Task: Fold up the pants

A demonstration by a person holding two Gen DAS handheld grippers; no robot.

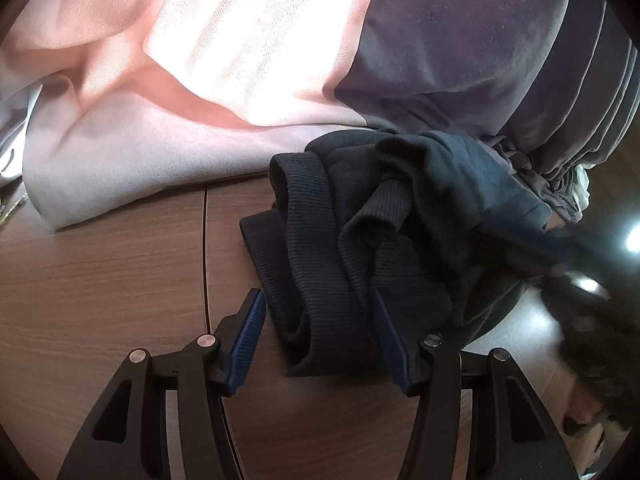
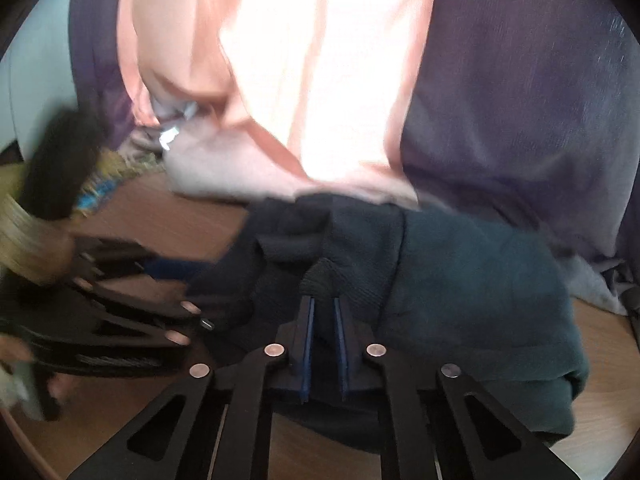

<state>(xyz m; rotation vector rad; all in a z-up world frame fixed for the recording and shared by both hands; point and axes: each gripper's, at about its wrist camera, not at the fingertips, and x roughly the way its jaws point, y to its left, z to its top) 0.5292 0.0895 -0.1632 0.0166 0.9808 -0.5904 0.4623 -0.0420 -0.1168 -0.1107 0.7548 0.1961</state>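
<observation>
Dark teal pants [image 1: 360, 232] lie bunched on the wooden table [image 1: 100, 300], ribbed cuffs toward me. My left gripper [image 1: 320, 312] is open, its blue pads either side of a ribbed cuff [image 1: 320, 320]. My right gripper [image 2: 323, 312] is shut on a ribbed fold of the pants [image 2: 460, 292]. The left gripper [image 2: 168, 272] shows blurred at the left of the right wrist view. The right gripper appears as a dark blur [image 1: 580, 300] in the left wrist view.
A pink cloth [image 1: 180, 80] and a purple-grey garment [image 1: 480, 60] lie piled behind the pants. A table seam [image 1: 205, 260] runs toward me. Small colourful clutter [image 2: 104, 184] sits at the left in the right wrist view.
</observation>
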